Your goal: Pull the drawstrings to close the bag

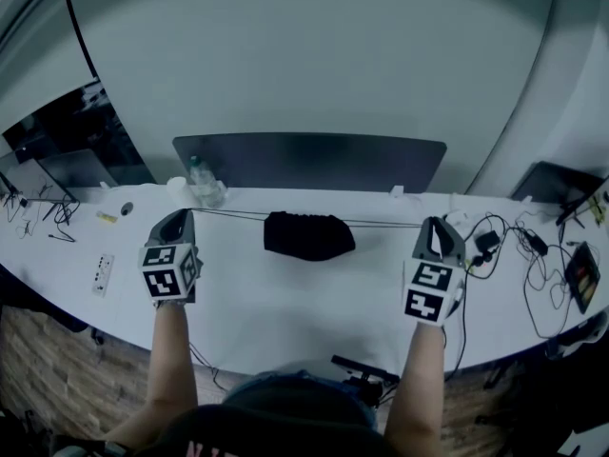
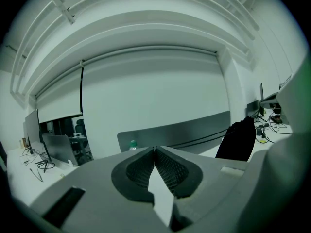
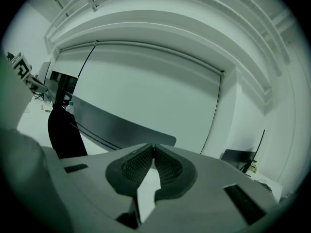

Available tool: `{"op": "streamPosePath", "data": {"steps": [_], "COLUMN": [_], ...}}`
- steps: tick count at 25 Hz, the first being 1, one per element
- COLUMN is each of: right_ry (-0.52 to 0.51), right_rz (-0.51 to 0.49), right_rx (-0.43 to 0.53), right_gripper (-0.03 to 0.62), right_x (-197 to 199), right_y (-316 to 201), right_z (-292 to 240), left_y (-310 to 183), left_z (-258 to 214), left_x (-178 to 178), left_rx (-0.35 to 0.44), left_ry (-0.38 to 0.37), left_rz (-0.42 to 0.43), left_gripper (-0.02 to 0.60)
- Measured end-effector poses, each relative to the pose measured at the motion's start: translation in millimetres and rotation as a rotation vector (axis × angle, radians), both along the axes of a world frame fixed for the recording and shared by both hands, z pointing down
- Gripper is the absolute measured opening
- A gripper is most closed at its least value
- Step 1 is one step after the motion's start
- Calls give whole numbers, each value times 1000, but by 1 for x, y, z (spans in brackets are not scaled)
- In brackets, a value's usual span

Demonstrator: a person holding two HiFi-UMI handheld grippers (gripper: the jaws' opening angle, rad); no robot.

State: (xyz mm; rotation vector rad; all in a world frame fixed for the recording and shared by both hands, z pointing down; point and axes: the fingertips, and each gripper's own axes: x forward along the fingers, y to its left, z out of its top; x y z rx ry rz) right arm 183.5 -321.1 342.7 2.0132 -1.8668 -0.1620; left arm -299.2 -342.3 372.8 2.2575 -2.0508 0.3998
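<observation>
A black drawstring bag (image 1: 307, 235) lies bunched at the middle of the white table (image 1: 285, 307). A thin dark drawstring (image 1: 228, 214) runs taut from it leftward to my left gripper (image 1: 181, 216), whose jaws are shut on the cord. A second drawstring (image 1: 385, 225) stretches rightward to my right gripper (image 1: 435, 223), also shut on its cord. In the left gripper view the jaws of the left gripper (image 2: 154, 149) meet, the bag (image 2: 238, 140) stands off to the right and the cord (image 2: 199, 141) leads to it. In the right gripper view the right gripper (image 3: 153, 146) is closed, with the bag (image 3: 63, 132) at the left.
A dark divider panel (image 1: 309, 160) stands along the table's far edge, with a water bottle (image 1: 200, 184) near its left end. Tangled cables (image 1: 519, 246) and a tablet (image 1: 581, 274) crowd the right end. A white strip (image 1: 103, 274) and more cables (image 1: 57, 219) lie at the left.
</observation>
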Motion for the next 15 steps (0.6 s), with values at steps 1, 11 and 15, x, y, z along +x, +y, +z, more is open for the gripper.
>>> {"op": "streamPosePath", "data": {"steps": [1, 11, 15], "right_ry": [1, -8, -6], "right_rz": [2, 28, 46], "right_rx": [0, 13, 14], "right_gripper": [9, 9, 9], "right_x": [1, 16, 23], "right_y": [1, 5, 7], "right_z": [0, -4, -4], "left_y": [0, 1, 1], "left_z": [0, -3, -3], "left_x": [-1, -6, -7], "left_rx": [1, 11, 16], "left_ry": [-1, 2, 6], "left_rz": [-1, -10, -11], "left_gripper": [12, 11, 11]}}
